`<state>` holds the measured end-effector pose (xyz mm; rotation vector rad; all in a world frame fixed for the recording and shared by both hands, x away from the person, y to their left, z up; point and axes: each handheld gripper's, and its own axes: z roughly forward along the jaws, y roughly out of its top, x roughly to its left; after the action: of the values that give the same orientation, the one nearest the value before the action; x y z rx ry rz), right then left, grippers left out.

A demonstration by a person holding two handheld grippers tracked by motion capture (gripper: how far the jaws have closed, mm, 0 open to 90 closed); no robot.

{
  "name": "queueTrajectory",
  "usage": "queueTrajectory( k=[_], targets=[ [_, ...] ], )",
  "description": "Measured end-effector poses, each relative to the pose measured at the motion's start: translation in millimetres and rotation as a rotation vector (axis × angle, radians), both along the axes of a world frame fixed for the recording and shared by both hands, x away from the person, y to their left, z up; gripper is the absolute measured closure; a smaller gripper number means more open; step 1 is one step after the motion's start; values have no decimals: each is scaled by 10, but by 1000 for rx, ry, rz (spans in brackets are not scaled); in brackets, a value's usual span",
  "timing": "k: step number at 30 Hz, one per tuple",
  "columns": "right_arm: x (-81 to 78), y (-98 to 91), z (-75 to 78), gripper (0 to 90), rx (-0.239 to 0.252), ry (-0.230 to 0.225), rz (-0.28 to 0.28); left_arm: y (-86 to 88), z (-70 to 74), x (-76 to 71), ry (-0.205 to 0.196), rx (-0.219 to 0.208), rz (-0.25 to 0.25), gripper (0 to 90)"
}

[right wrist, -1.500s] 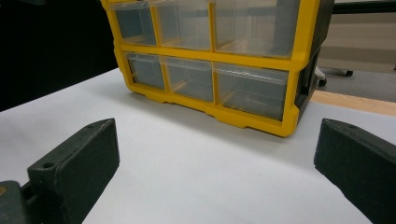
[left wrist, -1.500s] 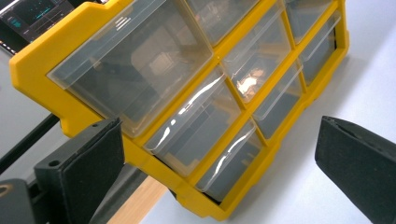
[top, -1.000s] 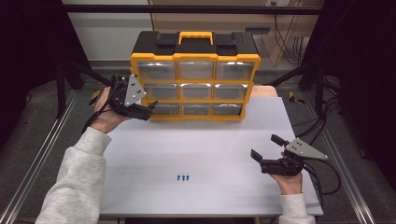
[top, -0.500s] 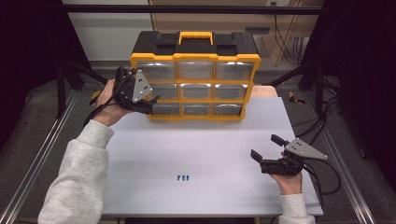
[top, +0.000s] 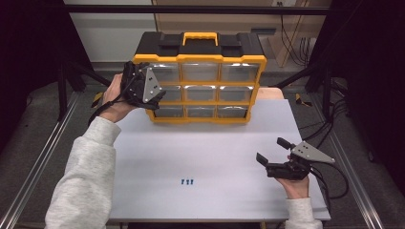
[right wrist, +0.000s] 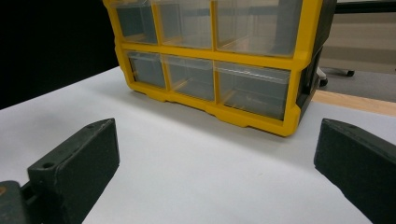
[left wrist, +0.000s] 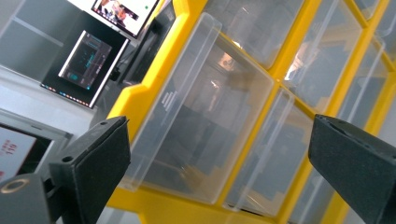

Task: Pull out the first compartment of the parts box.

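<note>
A yellow and black drawer organizer with clear drawers stands at the back of the white table. My left gripper is raised against its left column, jaws open. In the left gripper view, a clear drawer sits slightly pulled out just ahead of the left gripper, between the jaws' line but not touched. My right gripper rests open near the table's right front, holding nothing. In the right gripper view, the right gripper faces the organizer's lower drawers from a distance. Three small blue screws lie at the front middle.
Metal rails run along both sides of the table. Cables hang at the right behind the table. A monitor shows beyond the organizer in the left gripper view. White tabletop stretches between the organizer and the screws.
My left gripper has moved right and slightly up, from beside the organizer to in front of its left column of drawers. The right gripper has stayed put.
</note>
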<state>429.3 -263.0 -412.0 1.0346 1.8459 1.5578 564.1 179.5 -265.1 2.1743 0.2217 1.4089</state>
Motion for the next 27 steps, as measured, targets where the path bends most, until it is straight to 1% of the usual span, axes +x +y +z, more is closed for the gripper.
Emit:
queueTrajectory(
  k=[1, 2, 3, 4, 5, 6, 8, 10, 11, 14, 16, 18, 20, 21, 22, 23, 24, 27],
  targets=[
    [0, 0, 0, 5, 0, 0, 0, 0, 0, 0, 0, 0, 0, 59],
    [1, -2, 1, 5, 0, -1, 0, -9, -5, 21, -12, 4, -3, 62],
    [0, -3, 2, 5, -1, 0, 1, -9, -5, 21, -12, 4, -3, 64],
    [-1, -4, 2, 5, 0, 0, 1, -16, -16, 46, -24, 19, -1, 68],
    [-2, -5, 4, 5, 0, -1, 1, -16, -16, 46, -24, 19, -1, 72],
    [-4, -5, 5, 5, 2, 1, 0, -17, -17, 56, -26, 28, -2, 75],
    [-4, -8, 6, 5, 2, -2, -1, -20, -29, 86, -49, 63, -6, 86],
    [-3, -5, 6, 5, 9, -5, 1, -21, -32, 94, -55, 69, -7, 97],
    [-4, -5, 7, 5, 7, -3, 0, -21, -41, 107, -74, 78, -8, 105],
    [-5, -7, 5, 5, 4, -3, 2, -22, -52, 122, -96, 98, -17, 127],
    [-4, -6, 5, 5, 4, -3, 3, -30, -64, 130, -104, 105, -26, 140],
    [-4, -7, 5, 5, 4, -3, 3, -41, -73, 137, -115, 130, -31, 154],
    [-5, -5, 7, 5, 8, -3, 3, -46, -88, 145, -122, 134, -34, 175],
    [-4, -7, 7, 5, 6, -7, 1, -56, -99, 153, -121, 152, -37, 182],
    [-5, -8, 9, 5, 6, -6, 1, -61, -111, 162, -127, 153, -42, 187],
    [-6, -10, 10, 5, 5, -5, 1, -65, -111, 163, -133, 169, -43, 196],
    [-6, -11, 10, 5, 5, -6, 2, -69, -117, 167, -140, 176, -44, 200],
    [-5, -10, 9, 5, 5, -6, 1, -76, -124, 175, -155, 188, -48, 214]
  ],
)
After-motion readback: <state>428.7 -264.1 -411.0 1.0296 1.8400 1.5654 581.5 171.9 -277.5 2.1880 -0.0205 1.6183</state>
